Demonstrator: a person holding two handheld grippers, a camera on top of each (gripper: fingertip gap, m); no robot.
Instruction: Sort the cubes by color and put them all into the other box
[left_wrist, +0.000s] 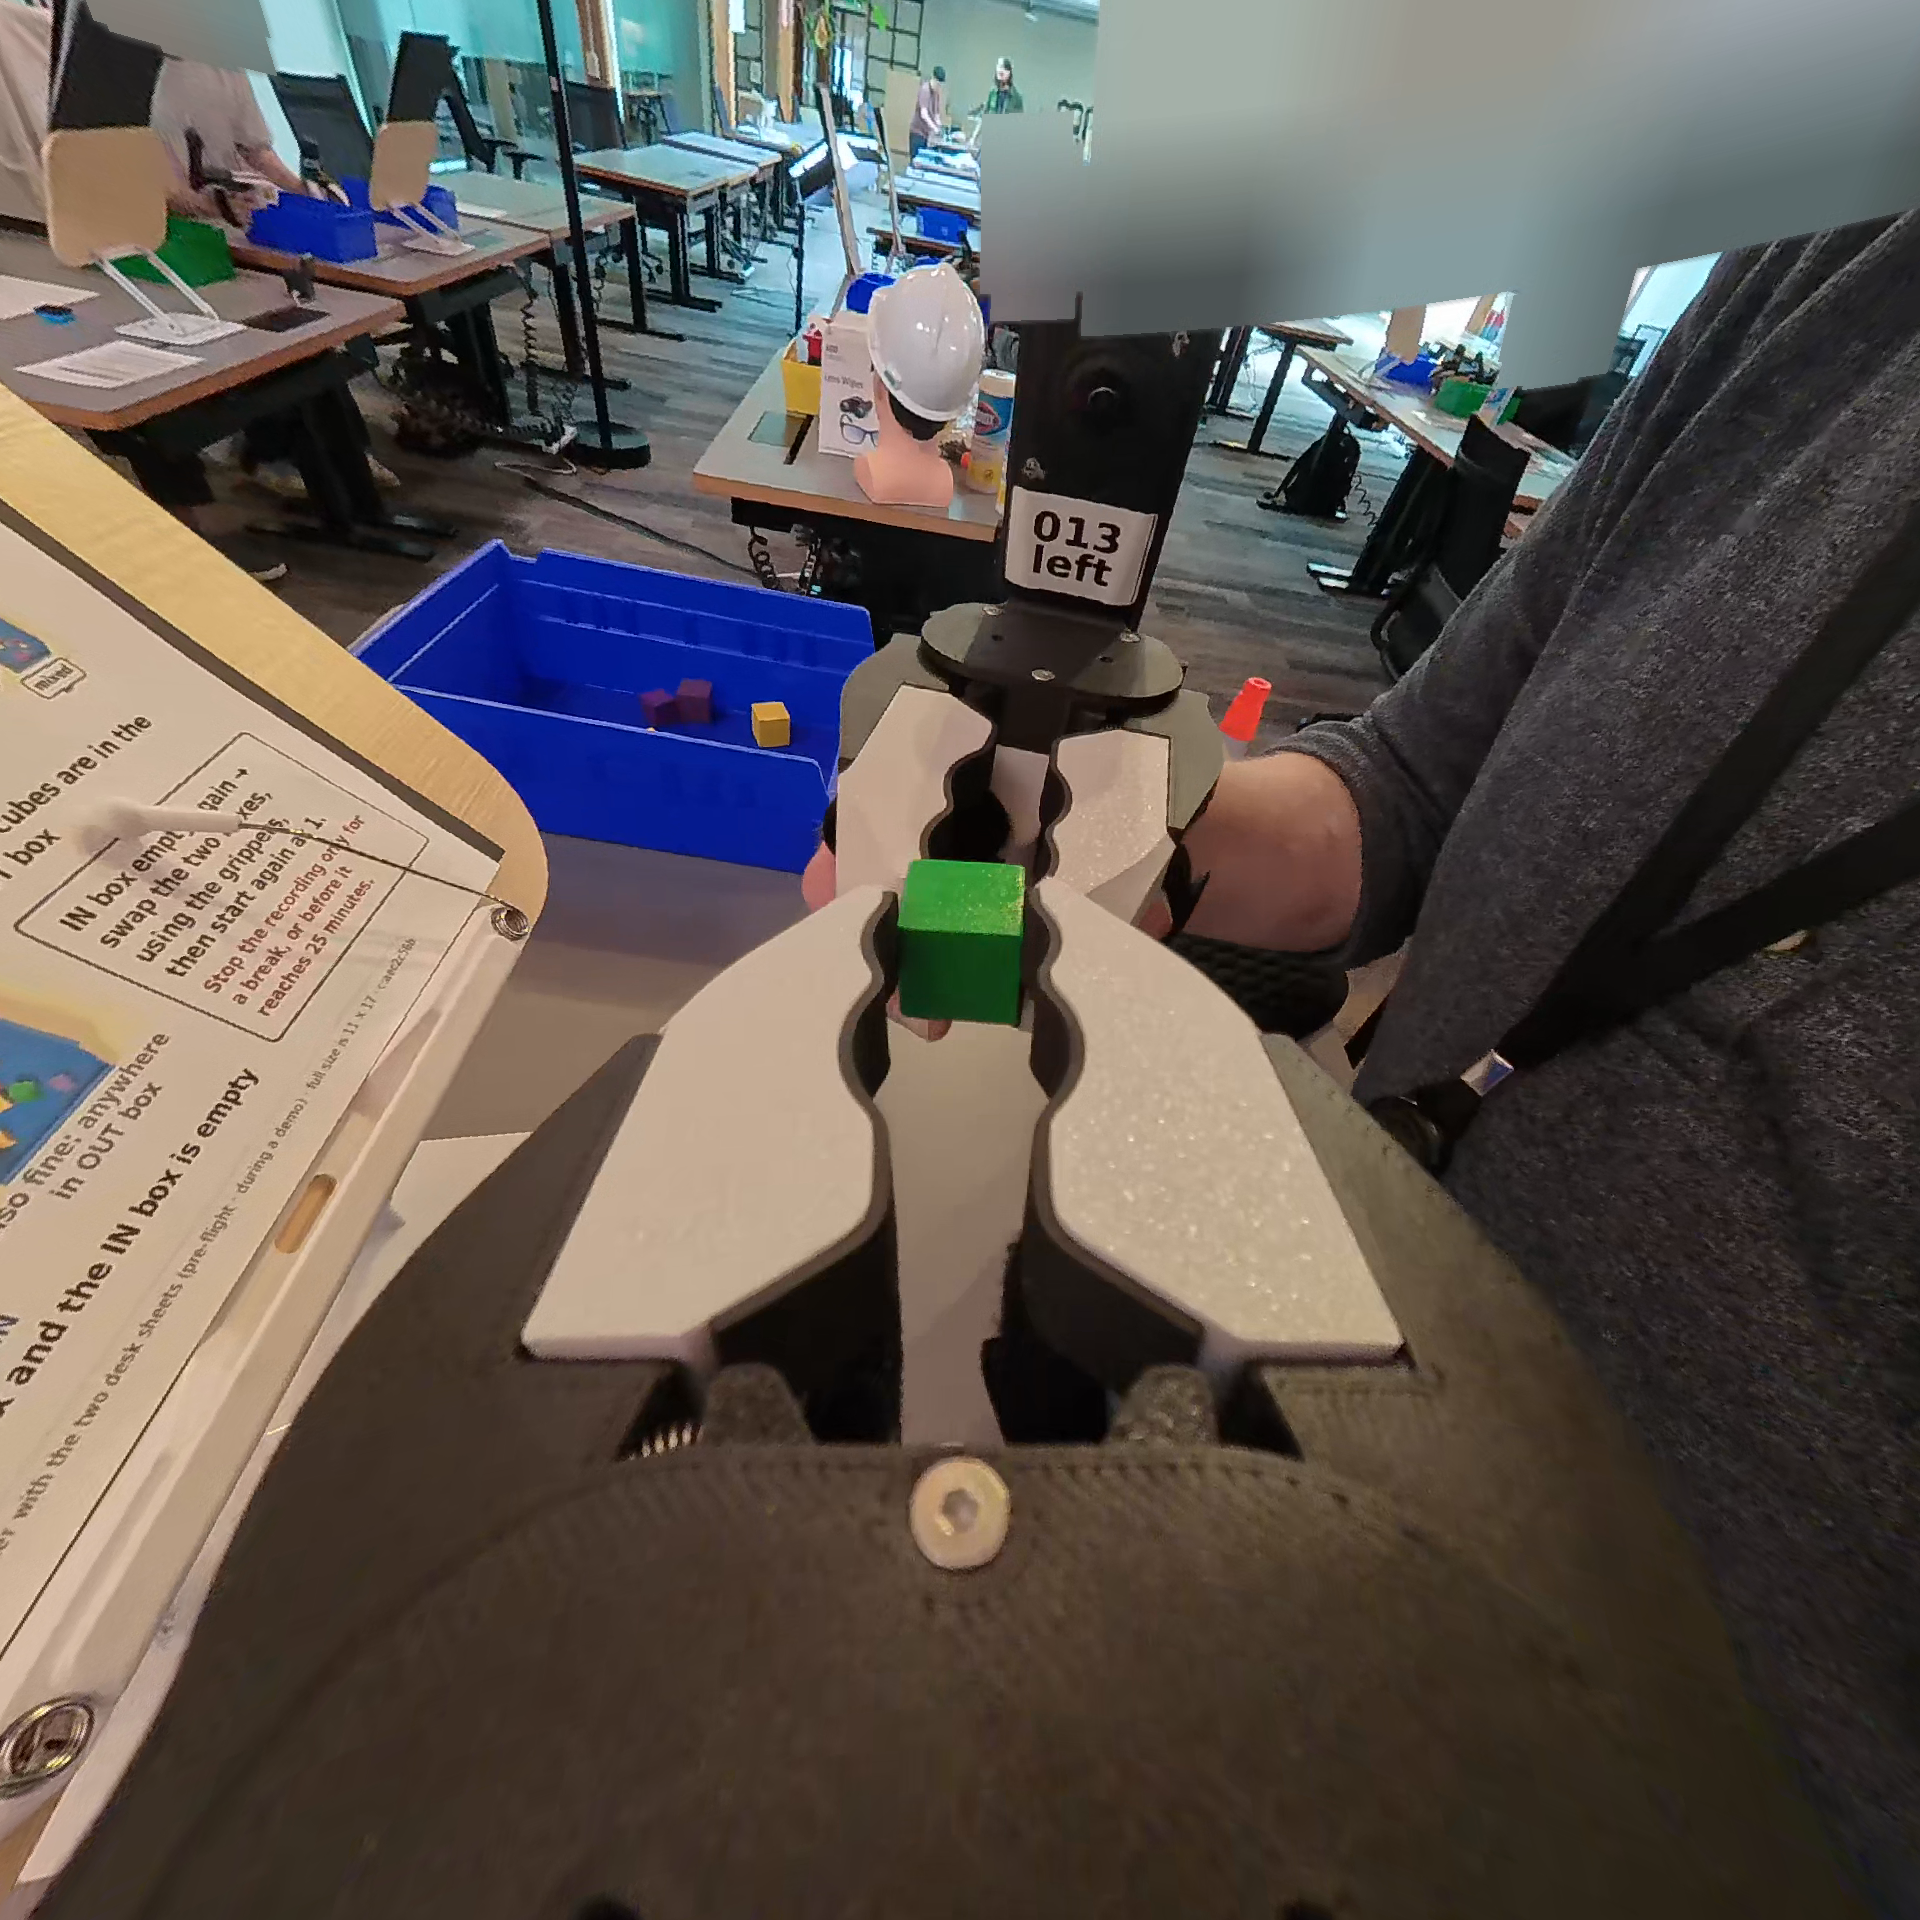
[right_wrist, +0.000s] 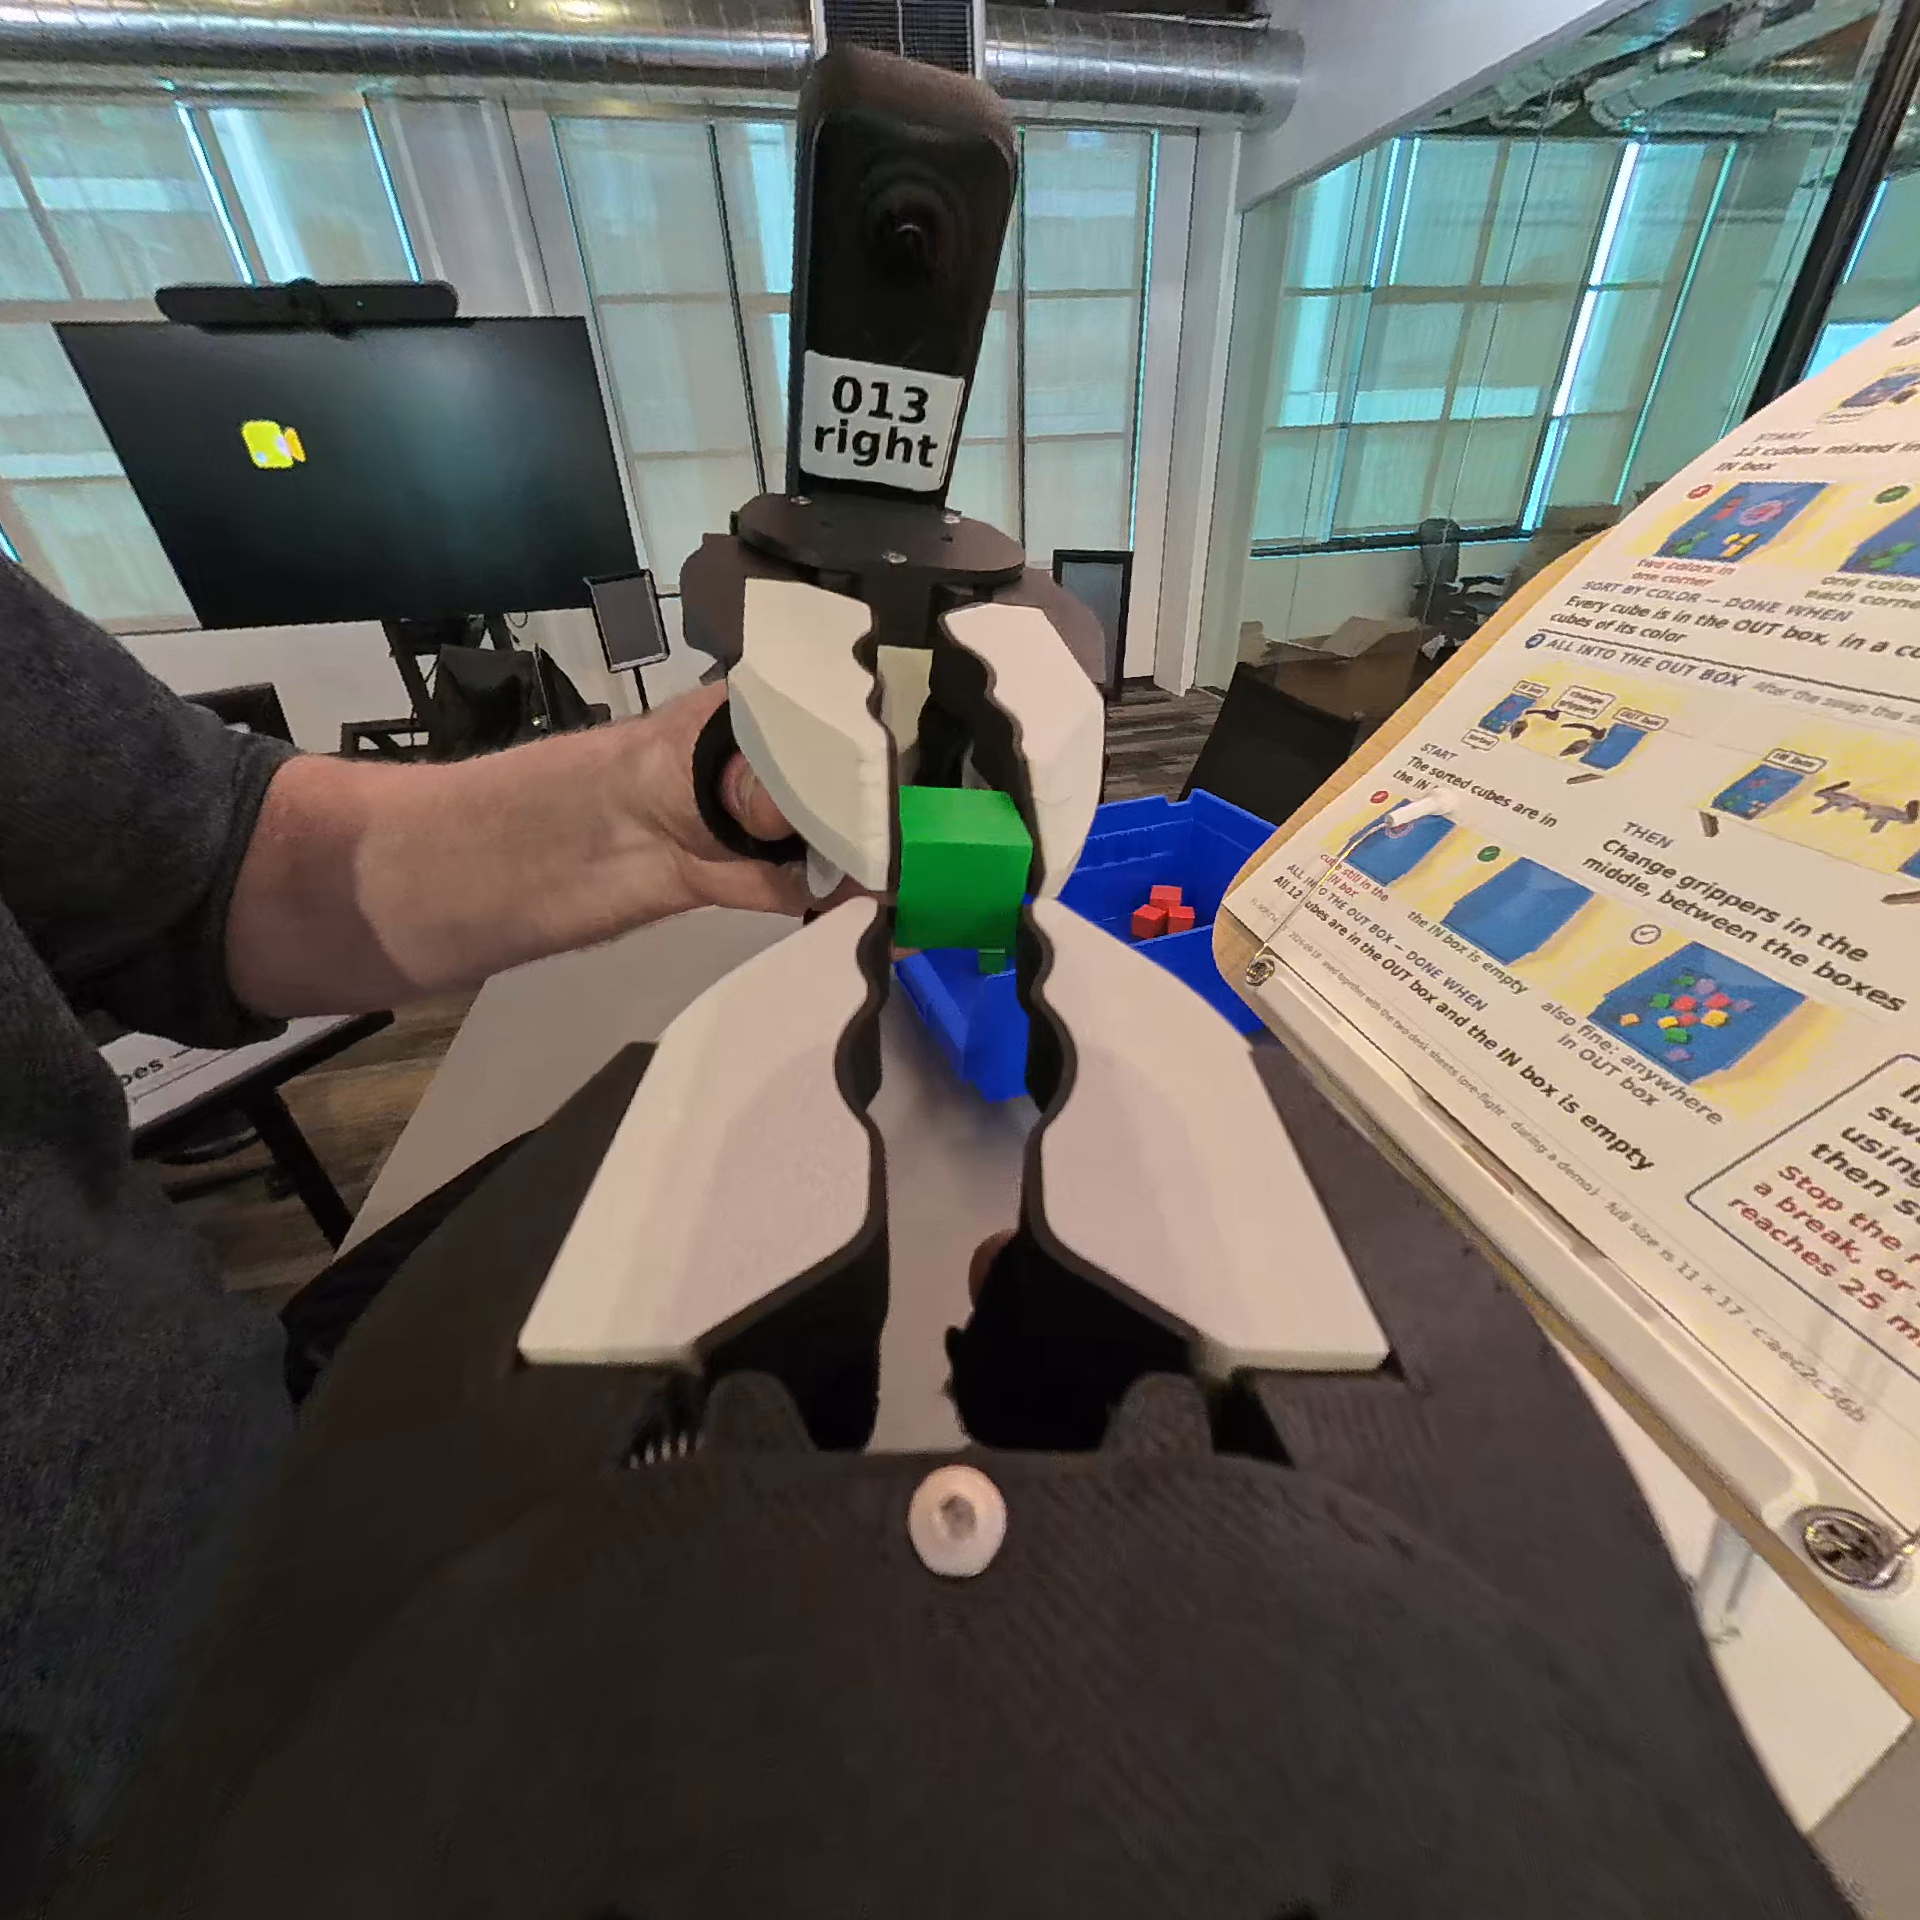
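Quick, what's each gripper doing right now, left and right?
Left gripper: closed on the green cube.
Right gripper: closed on the same green cube, from the opposite side, mid-handover.

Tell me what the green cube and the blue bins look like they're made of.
The green cube looks like painted wood: flat opaque green, crisp edges, a slightly grainy sheen on top; solid plastic is possible. It sits between both grippers' fingers. The blue bins look like moulded plastic: uniform glossy colour, thin walls, ribbed dividers.
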